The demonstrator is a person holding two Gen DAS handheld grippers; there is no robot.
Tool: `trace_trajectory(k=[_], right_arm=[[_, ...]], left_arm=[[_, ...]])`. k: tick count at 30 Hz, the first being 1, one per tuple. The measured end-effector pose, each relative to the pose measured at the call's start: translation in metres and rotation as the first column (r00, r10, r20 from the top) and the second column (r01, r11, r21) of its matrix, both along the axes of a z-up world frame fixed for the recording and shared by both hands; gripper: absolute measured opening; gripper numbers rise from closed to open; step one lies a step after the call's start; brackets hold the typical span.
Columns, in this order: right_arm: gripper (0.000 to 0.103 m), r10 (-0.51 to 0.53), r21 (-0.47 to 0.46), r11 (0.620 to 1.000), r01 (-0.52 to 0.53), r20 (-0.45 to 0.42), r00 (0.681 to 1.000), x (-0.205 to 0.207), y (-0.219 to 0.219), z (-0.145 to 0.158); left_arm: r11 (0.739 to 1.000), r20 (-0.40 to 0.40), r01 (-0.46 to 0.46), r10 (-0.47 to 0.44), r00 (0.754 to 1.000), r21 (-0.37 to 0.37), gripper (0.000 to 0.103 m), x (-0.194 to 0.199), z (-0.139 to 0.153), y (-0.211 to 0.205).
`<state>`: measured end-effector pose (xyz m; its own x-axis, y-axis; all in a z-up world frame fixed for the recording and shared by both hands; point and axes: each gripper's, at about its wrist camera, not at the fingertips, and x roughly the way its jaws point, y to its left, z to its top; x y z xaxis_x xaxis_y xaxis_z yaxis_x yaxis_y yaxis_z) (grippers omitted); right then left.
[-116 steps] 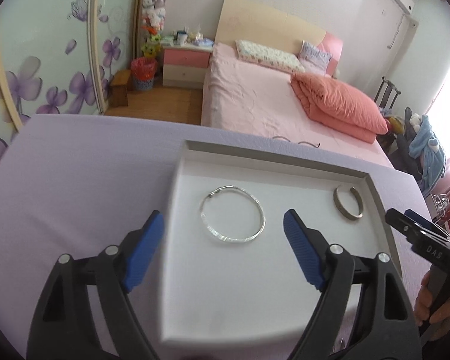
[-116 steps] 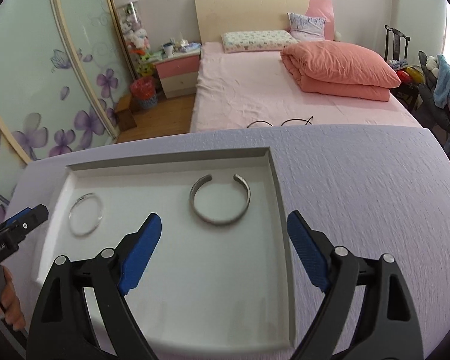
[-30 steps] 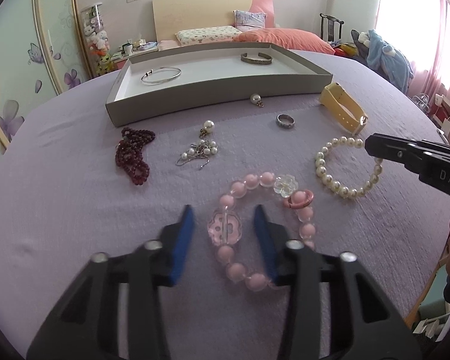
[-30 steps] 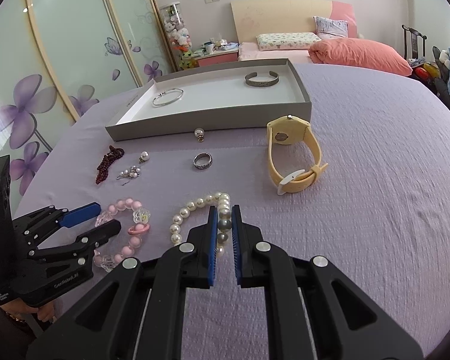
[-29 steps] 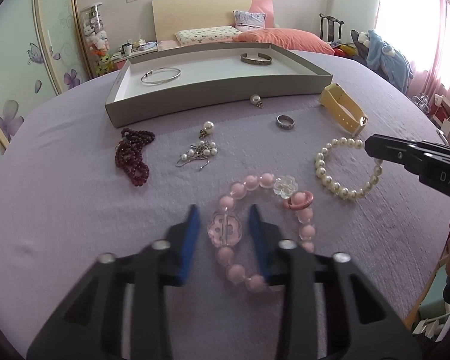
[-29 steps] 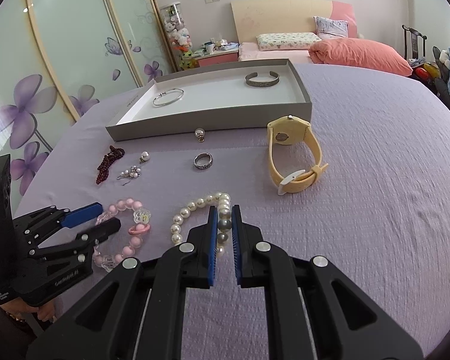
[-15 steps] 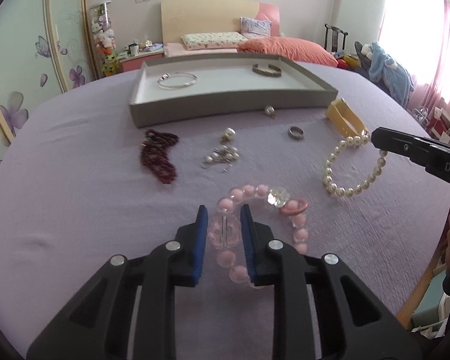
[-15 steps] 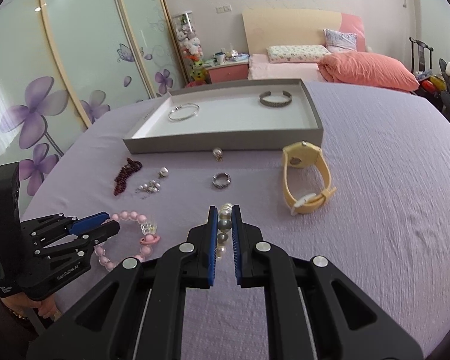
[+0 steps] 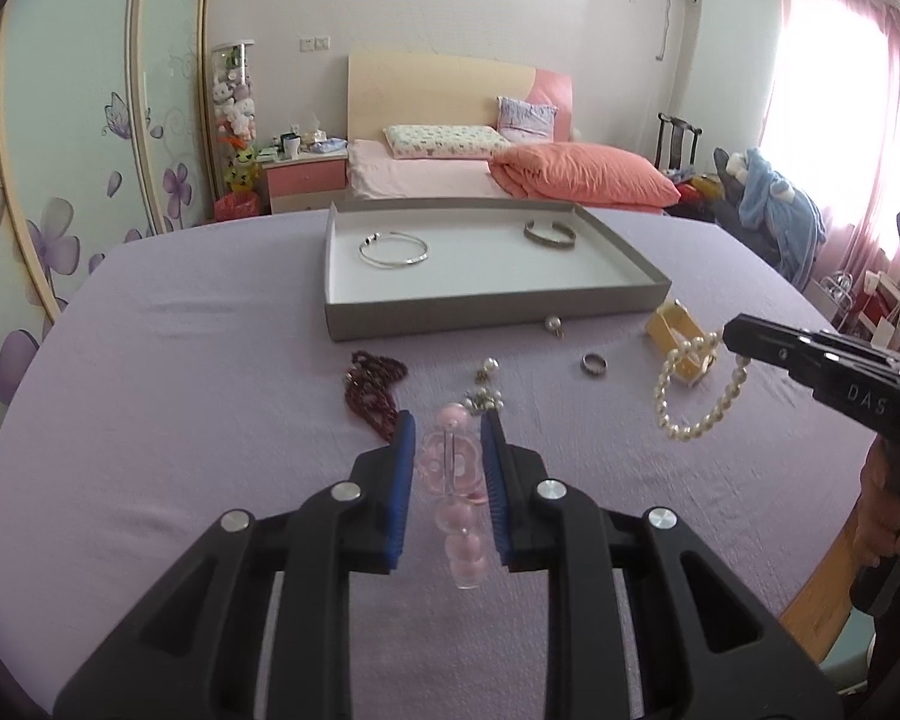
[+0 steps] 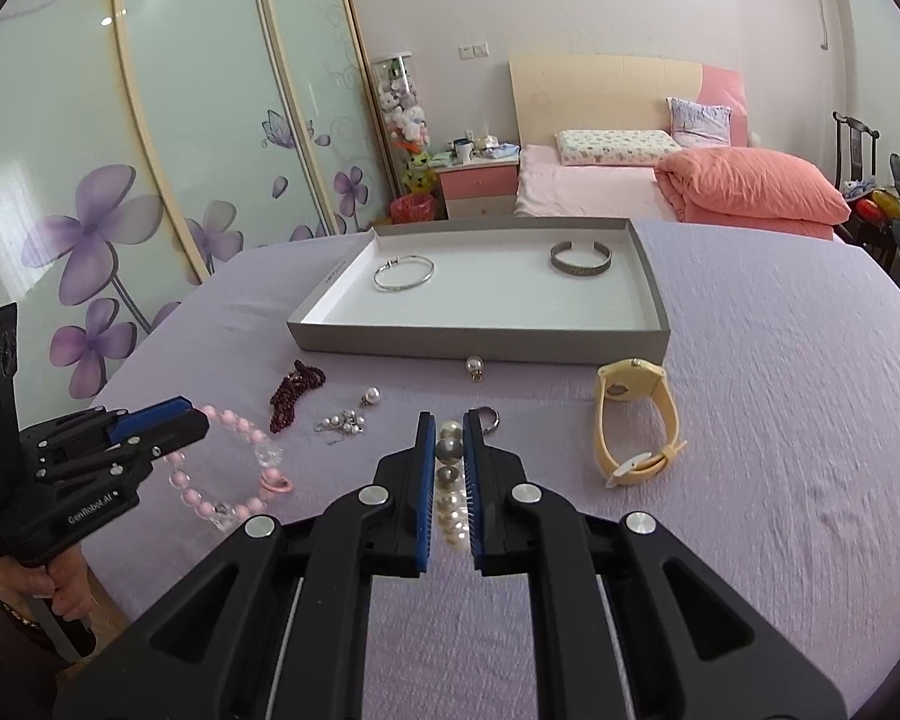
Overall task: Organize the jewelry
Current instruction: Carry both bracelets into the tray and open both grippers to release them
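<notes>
My left gripper (image 9: pixel 447 426) is shut on a pink bead bracelet (image 9: pixel 453 462) and holds it above the purple table; the bracelet hangs from it in the right wrist view (image 10: pixel 234 468). My right gripper (image 10: pixel 449 423) is shut on a white pearl bracelet (image 10: pixel 450 480), which dangles from it in the left wrist view (image 9: pixel 690 396). A grey tray (image 9: pixel 480 315) stands farther back with a thin silver bangle (image 9: pixel 393 250) and a wide silver cuff (image 9: pixel 549 234) inside.
On the cloth before the tray lie a dark red bead strand (image 10: pixel 291 399), a pearl earring cluster (image 10: pixel 342 423), a single pearl earring (image 10: pixel 473 367), a ring (image 9: pixel 593 365) and a yellow watch (image 10: pixel 633 426). A bed stands beyond the table.
Both grippers have risen from the table with their bracelets, which now hang in the air. The left jaws closed fully on the pink bracelet over the last second.
</notes>
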<state>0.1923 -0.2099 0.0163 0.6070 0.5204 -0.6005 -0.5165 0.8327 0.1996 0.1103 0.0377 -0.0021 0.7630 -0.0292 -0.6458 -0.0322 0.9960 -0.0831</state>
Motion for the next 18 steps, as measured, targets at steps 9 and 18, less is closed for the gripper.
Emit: trace_trajectory(k=[9, 18], right_arm=[[0.010, 0.003, -0.001, 1.000, -0.003, 0.001, 1.000, -0.001, 0.002, -0.001], [0.010, -0.003, -0.001, 1.000, 0.003, 0.047, 0.999, 0.010, 0.007, 0.015]], left_arm=[[1.000, 0.008, -0.018, 0.018, 1.000, -0.012, 0.022, -0.001, 0.004, 0.006], [1.000, 0.051, -0.021, 0.022, 0.998, -0.022, 0.022, 0.004, 0.027, 0.012]])
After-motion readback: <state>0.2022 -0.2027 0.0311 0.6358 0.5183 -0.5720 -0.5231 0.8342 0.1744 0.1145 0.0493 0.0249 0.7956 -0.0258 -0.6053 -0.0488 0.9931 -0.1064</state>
